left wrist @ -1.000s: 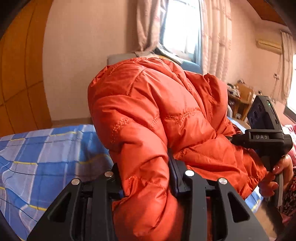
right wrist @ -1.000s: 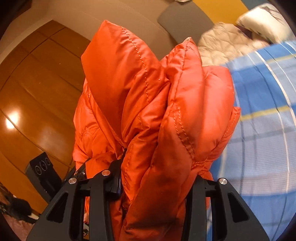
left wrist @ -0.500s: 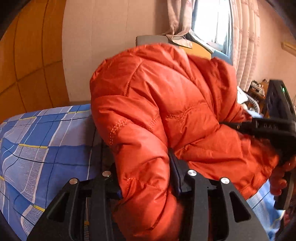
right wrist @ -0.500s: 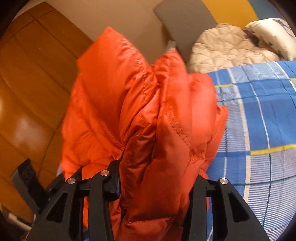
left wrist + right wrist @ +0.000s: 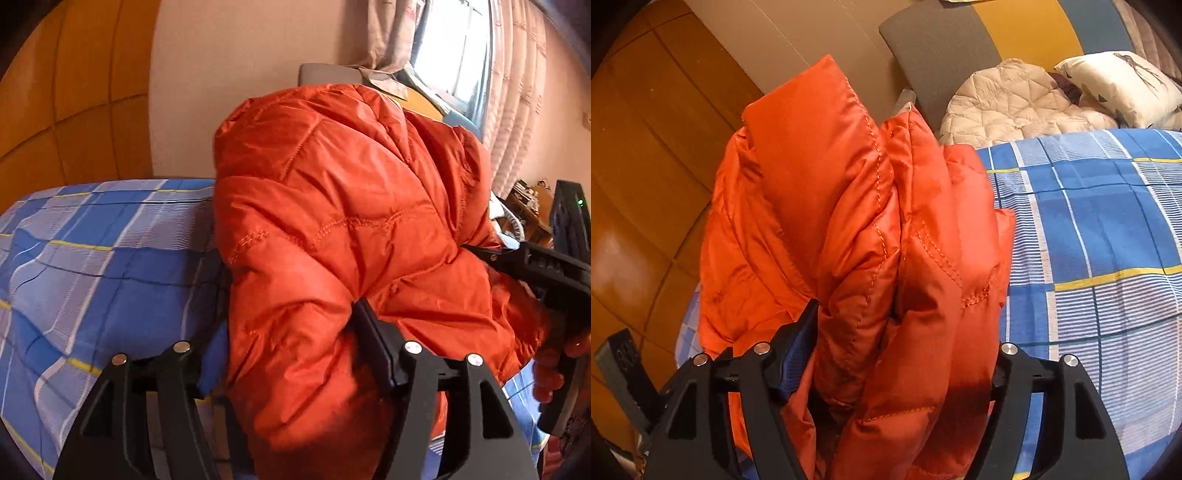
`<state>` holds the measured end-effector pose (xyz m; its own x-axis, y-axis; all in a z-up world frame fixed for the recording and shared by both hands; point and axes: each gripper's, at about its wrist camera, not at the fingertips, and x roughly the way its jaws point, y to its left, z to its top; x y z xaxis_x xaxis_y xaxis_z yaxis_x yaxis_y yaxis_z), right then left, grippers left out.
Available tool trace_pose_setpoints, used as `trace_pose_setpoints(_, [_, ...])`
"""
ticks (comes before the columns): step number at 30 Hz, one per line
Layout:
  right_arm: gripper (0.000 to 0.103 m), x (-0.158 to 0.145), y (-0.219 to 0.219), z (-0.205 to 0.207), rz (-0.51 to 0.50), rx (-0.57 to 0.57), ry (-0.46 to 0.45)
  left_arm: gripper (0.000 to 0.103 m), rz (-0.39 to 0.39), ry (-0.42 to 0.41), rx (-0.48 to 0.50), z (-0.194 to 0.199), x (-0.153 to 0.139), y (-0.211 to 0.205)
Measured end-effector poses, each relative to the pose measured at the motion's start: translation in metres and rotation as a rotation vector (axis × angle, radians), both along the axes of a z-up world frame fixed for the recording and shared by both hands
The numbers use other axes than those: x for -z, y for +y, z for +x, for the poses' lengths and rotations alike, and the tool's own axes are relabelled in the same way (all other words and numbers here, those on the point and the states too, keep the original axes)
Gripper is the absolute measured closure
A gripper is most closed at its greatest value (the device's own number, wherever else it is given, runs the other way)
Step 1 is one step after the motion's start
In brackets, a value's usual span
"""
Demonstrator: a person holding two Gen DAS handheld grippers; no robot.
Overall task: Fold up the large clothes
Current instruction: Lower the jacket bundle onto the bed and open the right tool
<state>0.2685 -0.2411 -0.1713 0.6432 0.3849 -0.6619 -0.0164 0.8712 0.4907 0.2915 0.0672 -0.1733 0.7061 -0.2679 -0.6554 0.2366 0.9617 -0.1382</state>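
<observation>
We have the orange puffer jacket [image 5: 332,236] bunched into a thick bundle over the bed [image 5: 92,251], and both claws sit at its near edge, which we judge is where the folded bulk is being set down and let go. In the left wrist view the left claw [image 5: 291,354] has its jaws opening: the right finger [image 5: 373,343] touches a crease of the jacket, while the left finger stands clear with blue checked sheet showing in the gap beside it, so the padding lies between the jaws without being pinched from both sides. Ahead of this claw and to its right, the other tool and the hand [image 5: 554,365] that carries it meet the same bundle. In the right wrist view the right claw [image 5: 905,350] is opening too; several layers of jacket [image 5: 871,236] fill the space between its jaws, the left finger [image 5: 798,343] just beside the fabric and the right one hidden behind it, so we cannot tell whether that pad presses. Beyond this claw, to its right, lie a beige quilted garment [image 5: 1004,103] and a pillow [image 5: 1119,85].
</observation>
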Motion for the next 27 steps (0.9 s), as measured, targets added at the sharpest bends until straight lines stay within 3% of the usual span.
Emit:
trace_pose_setpoints(2, [0.024, -0.005, -0.002, -0.002, -0.032, 0.016, -0.012, 0.034, -0.001, -0.013, -0.020, -0.007, -0.004, 0.005])
trace_pose_setpoints(6, [0.023, -0.017, -0.009, -0.011, -0.141, 0.060, -0.036, 0.027, 0.024, -0.043, -0.104, -0.024, -0.009, 0.014])
trace_pose_setpoints(10, [0.023, -0.059, 0.006, -0.027, -0.316, 0.113, -0.193, 0.027, 0.073, -0.088, -0.184, -0.033, -0.019, 0.013])
trace_pose_setpoints(12, [0.026, -0.078, 0.020, -0.026, -0.360, 0.117, -0.268, 0.027, 0.066, -0.110, -0.221, -0.035, -0.025, 0.014])
trace_pose_setpoints(15, [0.041, -0.089, 0.040, -0.006, -0.414, 0.094, -0.281, 0.027, 0.092, -0.073, -0.231, -0.028, -0.026, 0.013])
trace_pose_setpoints(17, [0.061, -0.084, 0.049, 0.011, -0.419, 0.078, -0.260, 0.027, 0.120, -0.042, -0.233, -0.024, -0.022, 0.012])
trace_pose_setpoints(20, [0.072, -0.064, 0.055, 0.038, -0.439, 0.093, -0.176, 0.026, 0.150, -0.002, -0.229, -0.019, -0.015, 0.010])
trace_pose_setpoints(23, [0.074, -0.034, 0.052, 0.060, -0.495, 0.096, -0.095, 0.026, 0.164, 0.028, -0.201, -0.014, -0.011, 0.004])
trace_pose_setpoints(27, [0.074, -0.003, 0.043, 0.061, -0.558, 0.113, -0.061, 0.021, 0.179, 0.035, -0.155, -0.006, -0.010, -0.008])
